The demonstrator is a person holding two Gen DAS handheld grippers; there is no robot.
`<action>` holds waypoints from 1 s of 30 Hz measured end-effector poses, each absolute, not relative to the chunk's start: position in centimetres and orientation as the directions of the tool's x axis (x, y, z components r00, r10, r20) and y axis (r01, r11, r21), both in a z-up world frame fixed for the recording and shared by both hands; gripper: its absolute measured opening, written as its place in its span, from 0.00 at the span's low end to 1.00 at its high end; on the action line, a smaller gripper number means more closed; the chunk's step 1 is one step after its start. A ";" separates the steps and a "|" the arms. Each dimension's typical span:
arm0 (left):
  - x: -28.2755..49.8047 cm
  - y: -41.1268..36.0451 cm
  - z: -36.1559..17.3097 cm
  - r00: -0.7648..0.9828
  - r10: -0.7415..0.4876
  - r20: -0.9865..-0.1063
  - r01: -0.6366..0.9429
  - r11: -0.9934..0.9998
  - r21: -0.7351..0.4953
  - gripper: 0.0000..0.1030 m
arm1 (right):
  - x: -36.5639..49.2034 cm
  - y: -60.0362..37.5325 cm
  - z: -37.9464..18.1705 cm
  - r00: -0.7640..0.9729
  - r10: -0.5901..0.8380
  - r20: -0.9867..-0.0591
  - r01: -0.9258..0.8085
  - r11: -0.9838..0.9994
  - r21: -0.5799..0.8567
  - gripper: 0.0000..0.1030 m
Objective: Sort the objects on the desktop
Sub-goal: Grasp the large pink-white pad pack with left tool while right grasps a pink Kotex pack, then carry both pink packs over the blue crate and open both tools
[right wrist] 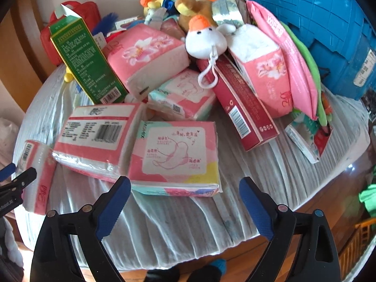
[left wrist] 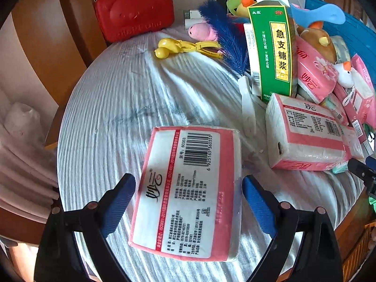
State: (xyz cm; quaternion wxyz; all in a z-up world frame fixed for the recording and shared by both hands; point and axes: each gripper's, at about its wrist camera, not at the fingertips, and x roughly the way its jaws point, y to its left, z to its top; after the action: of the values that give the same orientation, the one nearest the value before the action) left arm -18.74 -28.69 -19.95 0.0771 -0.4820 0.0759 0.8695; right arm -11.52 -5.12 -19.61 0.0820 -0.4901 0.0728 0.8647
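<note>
Left wrist view: left gripper [left wrist: 189, 184] has its jaws spread wide, straddling a pink tissue pack [left wrist: 188, 192] lying barcode-up on the white cloth [left wrist: 112, 98]; the blue pads sit just beside the pack's long edges, no clear squeeze, so it looks bracketed, not gripped. Ahead and to the right of the fingers, a second tissue pack [left wrist: 307, 134] lies by the heap, with the green medicine box [left wrist: 272, 49] standing behind it; far ahead-left, a red case [left wrist: 136, 7], a yellow clip [left wrist: 181, 48] and a blue feather brush [left wrist: 225, 37]. Right wrist view: right gripper [right wrist: 184, 188] also stands wide apart with nothing between the pads; a pink pad pack [right wrist: 176, 155] lies just ahead of the fingertips, touching a tissue pack to its left. Beyond it is the jumble: a white plush duck [right wrist: 205, 40], a dark red box [right wrist: 242, 108] and, far right, a blue basket [right wrist: 317, 30]. Judgement: sorting is at an early stage, with one tissue pack set apart from the heap and most of the pile unsorted.
</note>
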 end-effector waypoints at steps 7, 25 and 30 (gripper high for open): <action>-18.8 -29.2 -21.0 -0.485 0.026 -0.874 -0.208 -0.974 0.087 0.91 | -12.1 -5.5 -21.0 -0.506 0.030 -0.862 -0.197 -0.977 0.082 1.00; -18.6 -29.8 -18.3 -0.548 0.041 -0.835 -0.196 -0.977 0.081 0.86 | -11.5 -6.8 -20.6 -0.565 0.072 -0.822 -0.222 -0.973 0.067 0.78; -18.2 -30.0 -14.3 -0.635 0.063 -0.770 -0.186 -0.980 0.073 0.86 | -9.7 -6.2 -17.2 -0.635 0.107 -0.765 -0.242 -0.968 0.065 0.77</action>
State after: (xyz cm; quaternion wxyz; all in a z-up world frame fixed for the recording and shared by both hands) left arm -18.18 -30.05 -14.31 0.0689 -0.4218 0.0728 0.9011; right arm -9.67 -6.20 -17.20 0.0969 -0.4163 0.0810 0.9004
